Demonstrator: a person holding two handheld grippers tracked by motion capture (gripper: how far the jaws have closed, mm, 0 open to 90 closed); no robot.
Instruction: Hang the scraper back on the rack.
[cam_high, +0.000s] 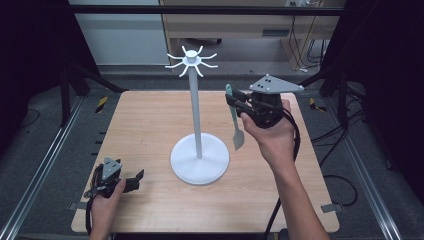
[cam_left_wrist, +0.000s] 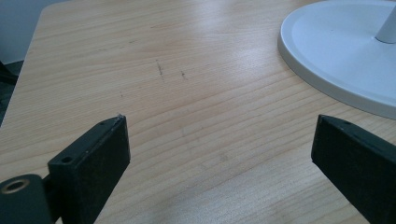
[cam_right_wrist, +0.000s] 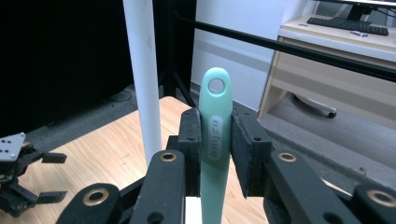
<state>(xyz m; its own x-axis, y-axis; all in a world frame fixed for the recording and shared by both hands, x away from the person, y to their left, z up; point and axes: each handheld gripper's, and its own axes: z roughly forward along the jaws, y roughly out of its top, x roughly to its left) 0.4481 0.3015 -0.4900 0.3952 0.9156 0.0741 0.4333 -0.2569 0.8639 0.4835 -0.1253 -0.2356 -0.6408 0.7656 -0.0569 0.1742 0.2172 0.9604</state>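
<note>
Right tongs (cam_right_wrist: 215, 154) clamp spatula (cam_right_wrist: 215, 126); left tongs (cam_left_wrist: 219, 154) agape.

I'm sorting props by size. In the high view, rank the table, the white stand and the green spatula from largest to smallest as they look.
1. Table, by far the largest.
2. White stand.
3. Green spatula, smallest, though it is held up nearer the camera, so it looks larger than it would lying flat.

Wood-grain table (cam_left_wrist: 187, 93) (matt), smooth white plastic-looking stand (cam_high: 199, 125).
</note>
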